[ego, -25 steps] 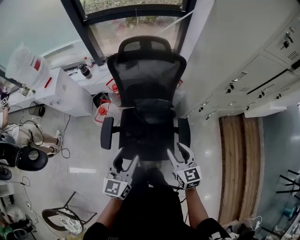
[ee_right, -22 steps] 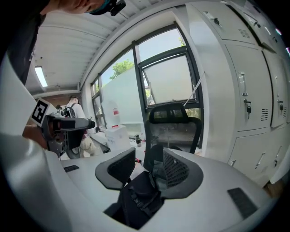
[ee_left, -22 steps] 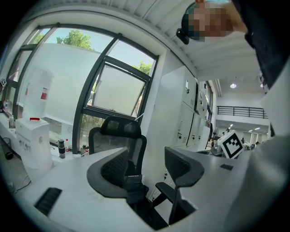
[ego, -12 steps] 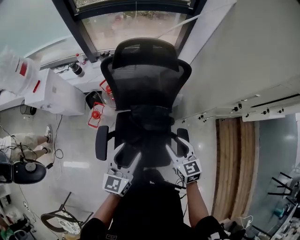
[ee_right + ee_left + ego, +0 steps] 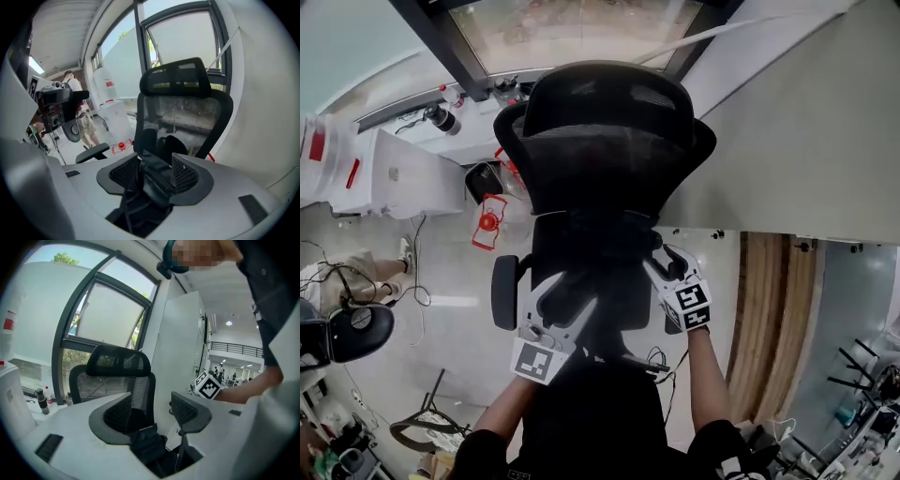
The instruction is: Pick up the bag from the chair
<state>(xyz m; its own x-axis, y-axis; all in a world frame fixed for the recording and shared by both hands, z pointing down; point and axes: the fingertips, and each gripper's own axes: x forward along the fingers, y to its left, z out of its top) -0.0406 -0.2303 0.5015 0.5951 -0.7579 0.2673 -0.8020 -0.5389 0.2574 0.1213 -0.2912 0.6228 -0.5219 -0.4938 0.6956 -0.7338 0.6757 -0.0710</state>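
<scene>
On the chair (image 5: 187,112), a black bag (image 5: 155,180).

Black bag (image 5: 602,236) on black mesh chair (image 5: 605,187).
Soft, crumpled, slumped at the back of the seat (image 5: 623,298), leaning against the upright backrest (image 5: 609,150) under the headrest (image 5: 605,89).

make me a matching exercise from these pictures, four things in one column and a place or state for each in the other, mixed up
Things:
1. bag
2. red object
3. right claw
4. headrest

Places or states:
a. at the top of the chair's mesh back
b. on the floor, left of the chair in the head view
c. lying on the chair seat
d. open, with black bag fabric between its jaws

Pairs: 1-c, 2-b, 3-d, 4-a

Note: the right claw's jaws have just been opening.
</scene>
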